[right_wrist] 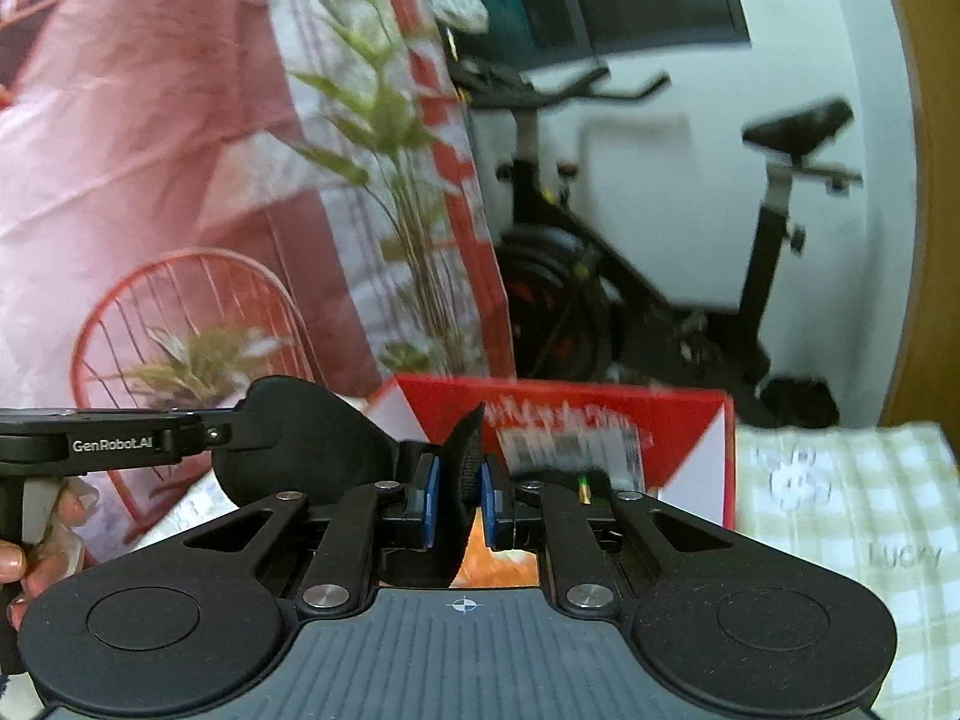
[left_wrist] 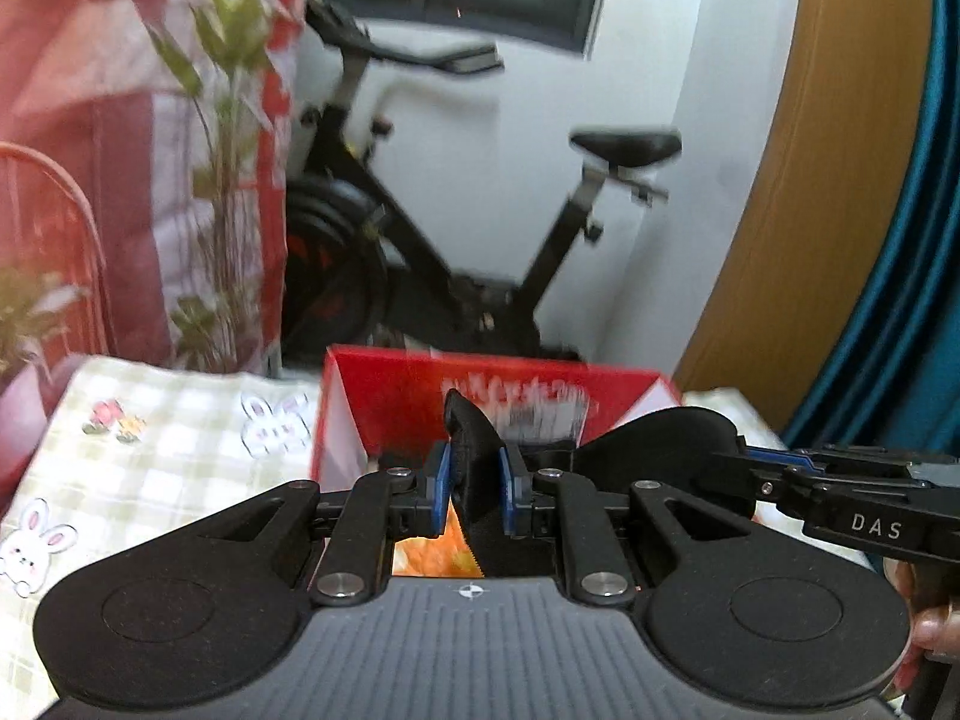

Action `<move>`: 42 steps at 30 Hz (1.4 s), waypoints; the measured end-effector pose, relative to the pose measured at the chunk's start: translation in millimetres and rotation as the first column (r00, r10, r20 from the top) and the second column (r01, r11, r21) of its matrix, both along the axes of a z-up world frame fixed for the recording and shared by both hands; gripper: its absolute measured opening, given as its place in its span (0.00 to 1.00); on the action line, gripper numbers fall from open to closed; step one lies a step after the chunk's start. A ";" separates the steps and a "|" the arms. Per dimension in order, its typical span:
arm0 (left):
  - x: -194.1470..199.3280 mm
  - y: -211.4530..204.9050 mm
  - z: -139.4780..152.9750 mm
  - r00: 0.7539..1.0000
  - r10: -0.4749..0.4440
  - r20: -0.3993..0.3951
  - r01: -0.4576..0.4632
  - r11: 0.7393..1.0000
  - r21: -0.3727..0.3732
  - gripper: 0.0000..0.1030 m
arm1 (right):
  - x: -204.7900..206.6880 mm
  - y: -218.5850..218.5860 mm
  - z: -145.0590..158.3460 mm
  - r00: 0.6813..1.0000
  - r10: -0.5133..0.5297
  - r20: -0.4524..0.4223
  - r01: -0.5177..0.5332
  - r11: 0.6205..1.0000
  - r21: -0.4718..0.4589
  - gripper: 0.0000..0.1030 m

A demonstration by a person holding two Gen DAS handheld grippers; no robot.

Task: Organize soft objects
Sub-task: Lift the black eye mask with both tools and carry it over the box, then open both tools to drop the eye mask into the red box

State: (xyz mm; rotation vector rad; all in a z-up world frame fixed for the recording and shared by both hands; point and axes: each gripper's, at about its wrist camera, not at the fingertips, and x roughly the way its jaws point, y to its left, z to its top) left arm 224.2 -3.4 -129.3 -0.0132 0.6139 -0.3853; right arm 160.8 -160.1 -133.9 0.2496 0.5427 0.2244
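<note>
A black soft eye mask (left_wrist: 660, 450) is stretched between both grippers above an open red box (left_wrist: 384, 396). My left gripper (left_wrist: 474, 489) is shut on the mask's black strap (left_wrist: 477, 480). My right gripper (right_wrist: 459, 495) is shut on the other end of the mask (right_wrist: 294, 444), with the black fabric (right_wrist: 462, 480) pinched between its blue pads. The right gripper also shows in the left wrist view (left_wrist: 840, 480) at the right. The left gripper also shows in the right wrist view (right_wrist: 120, 438) at the left. Something orange (left_wrist: 432, 552) lies inside the box (right_wrist: 600, 402).
The box stands on a checked cloth with rabbit prints (left_wrist: 150, 450). A black exercise bike (left_wrist: 420, 228) stands behind by the white wall. A potted plant (left_wrist: 228, 150), a red wire chair (right_wrist: 180, 312) and a pink-and-white curtain (right_wrist: 150, 120) are at the left.
</note>
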 end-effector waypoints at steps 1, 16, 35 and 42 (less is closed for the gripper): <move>4.4 -1.5 -5.6 1.000 -0.007 -0.016 0.007 1.000 0.010 0.17 | 4.3 -1.7 -6.2 1.000 -0.003 -0.022 0.003 1.000 0.008 0.12; 37.6 -8.6 -62.9 0.986 -0.019 -0.166 0.035 0.995 0.094 0.17 | 31.7 -5.7 -69.0 0.978 -0.034 -0.207 0.039 0.999 0.018 0.12; 15.4 -4.7 -29.4 0.998 -0.039 -0.046 0.045 0.988 0.148 0.56 | 10.9 -9.6 -46.7 0.984 -0.095 -0.148 0.081 0.992 -0.094 0.37; -15.2 16.3 -6.7 0.999 -0.039 -0.008 0.040 0.994 0.101 0.57 | -19.5 -3.2 -27.2 0.995 -0.071 -0.071 0.062 0.990 -0.127 0.40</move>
